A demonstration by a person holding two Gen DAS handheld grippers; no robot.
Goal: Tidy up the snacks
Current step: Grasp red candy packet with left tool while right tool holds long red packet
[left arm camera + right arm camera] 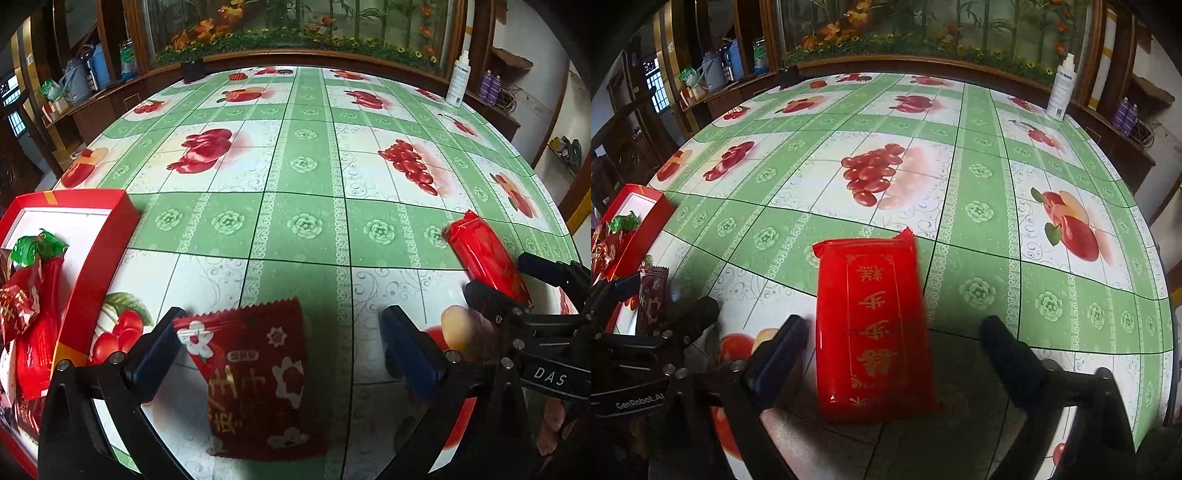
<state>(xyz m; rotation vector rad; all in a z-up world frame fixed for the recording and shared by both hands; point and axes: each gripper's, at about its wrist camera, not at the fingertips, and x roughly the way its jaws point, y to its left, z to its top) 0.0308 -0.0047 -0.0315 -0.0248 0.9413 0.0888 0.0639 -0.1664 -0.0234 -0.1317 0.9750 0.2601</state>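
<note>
**Two tools spread over two snack packets**

The left tool point(284, 350) is spread wide, its blue-padded fingers on either side of a dark red packet with white flowers point(255, 380) that lies flat on the tabletop point(303, 221). The left finger's tip looks to be touching the packet's upper left corner; the right finger stands well apart from it. Nothing is pinched.

The right tool point(894, 354) is likewise spread, straddling a bright red packet with gold lettering point(875, 325) that rests flat on the green-and-white fruit-print cloth. Its left finger sits just beside the packet's edge — the right finger is farther off.

At the tabletop's left edge stands a red box point(99, 236) with a white inside, holding several wrapped snacks — a green-ended one point(33, 247) and red ones point(33, 332) piled together.

Seen from the left wrist, the right tool reaches in from the right with the bright red packet between its fingers. A white spray bottle point(458, 81) stands upright at the far edge.
</note>
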